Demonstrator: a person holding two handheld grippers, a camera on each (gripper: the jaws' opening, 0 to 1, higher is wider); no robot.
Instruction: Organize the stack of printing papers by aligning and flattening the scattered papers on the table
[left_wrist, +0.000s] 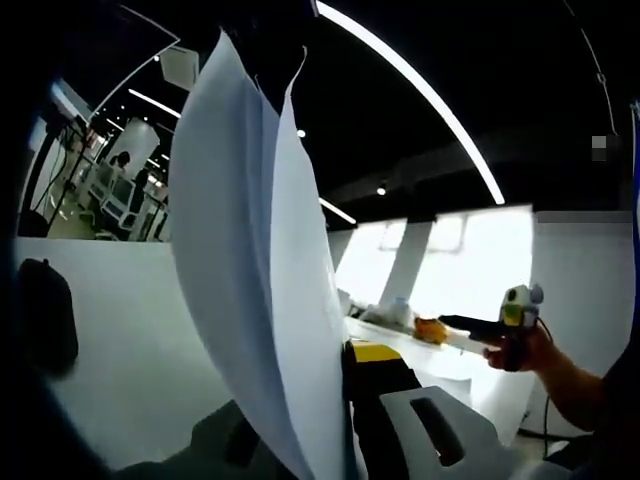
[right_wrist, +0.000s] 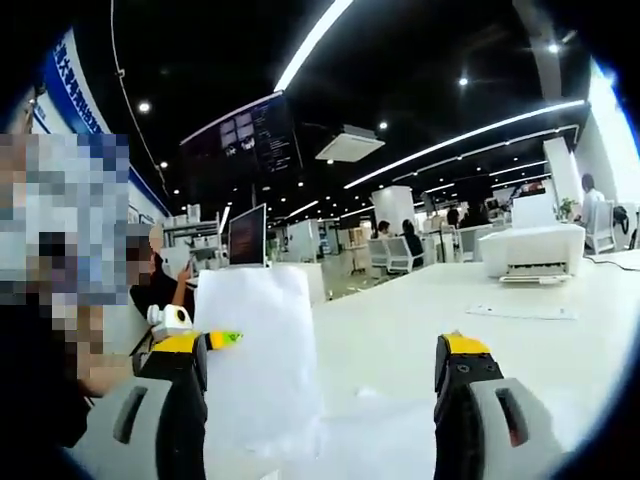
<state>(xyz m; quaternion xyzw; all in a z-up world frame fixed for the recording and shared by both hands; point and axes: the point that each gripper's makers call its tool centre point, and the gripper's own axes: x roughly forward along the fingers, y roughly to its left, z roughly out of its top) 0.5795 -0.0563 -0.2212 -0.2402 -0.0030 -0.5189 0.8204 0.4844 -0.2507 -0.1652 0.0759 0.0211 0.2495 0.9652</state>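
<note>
Left gripper (left_wrist: 335, 420) fingers clamped on upright papers (left_wrist: 250, 260). Right gripper (right_wrist: 320, 400) fingers apart above the desk (right_wrist: 400, 330), empty.

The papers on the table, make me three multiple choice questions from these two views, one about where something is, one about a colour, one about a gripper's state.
1. In the left gripper view, where is the white stack of papers?
A. Flat on the table
B. Held upright between the left gripper's jaws
C. Inside the printer

2. What colour are the tips of the right gripper?
A. Yellow
B. Red
C. Blue

3. What is the state of the right gripper?
A. Shut on a sheet
B. Open, jaws apart
C. Shut on nothing

Answers:
1 B: the stack rises from between the jaws and stands on edge in front of the camera.
2 A: both black jaws end in yellow caps.
3 B: the jaws stand wide apart, with the white table visible between them; the paper stands next to the left jaw, not clamped.
</note>
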